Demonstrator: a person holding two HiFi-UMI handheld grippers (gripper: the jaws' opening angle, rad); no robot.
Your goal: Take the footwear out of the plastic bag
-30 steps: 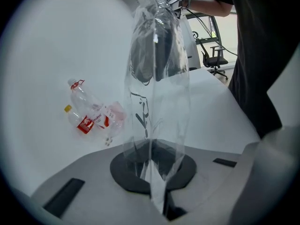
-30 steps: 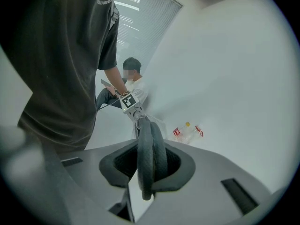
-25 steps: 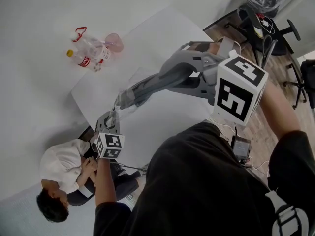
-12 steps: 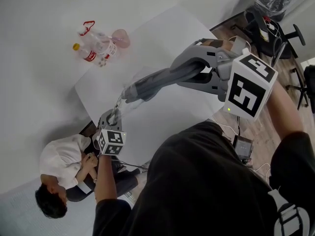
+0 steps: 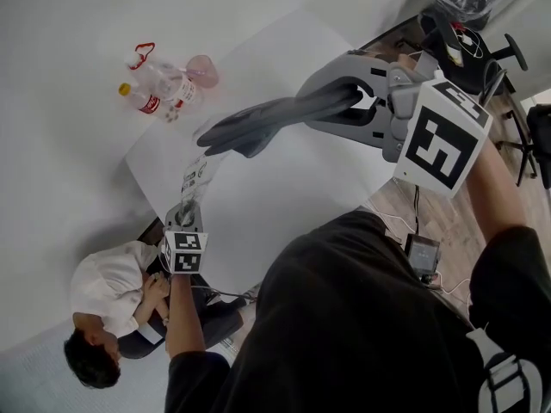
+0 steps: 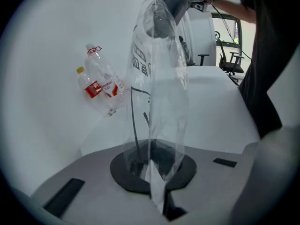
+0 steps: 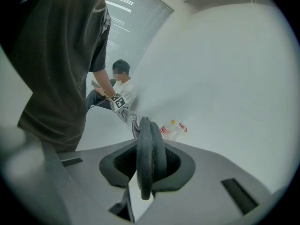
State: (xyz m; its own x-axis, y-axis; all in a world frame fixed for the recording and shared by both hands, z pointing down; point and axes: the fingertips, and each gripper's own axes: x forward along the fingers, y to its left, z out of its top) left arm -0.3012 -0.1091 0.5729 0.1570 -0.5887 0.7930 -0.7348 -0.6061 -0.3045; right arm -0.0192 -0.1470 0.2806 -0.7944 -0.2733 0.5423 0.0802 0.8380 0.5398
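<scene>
The step in hand looked like the last of the pull. The right gripper was clamped on the heel end of the footwear, and the left gripper was shut tight on the bottom seam of the plastic bag. The footwear hung in the air above the left part of the surface, its toe end just at the bag's mouth and most of its length already clear.

To finish well, I would draw the right gripper on along the line of the bag, away from the left one, keeping the film taut so that the mouth does not fold over the toe. The left grip should hold low and firm. A sideways tug could drag the thin film along with the sole.

The footwear seemed to be a flat pair pressed sole to sole, dark grey, matte and rubbery, with rounded edges. That finish would likely cling to plastic. The bag was clear, thin and glossy, printed in black, and stretched into a narrow tube. Clear plastic bottles with red labels lay beyond the surface's far-left edge.
</scene>
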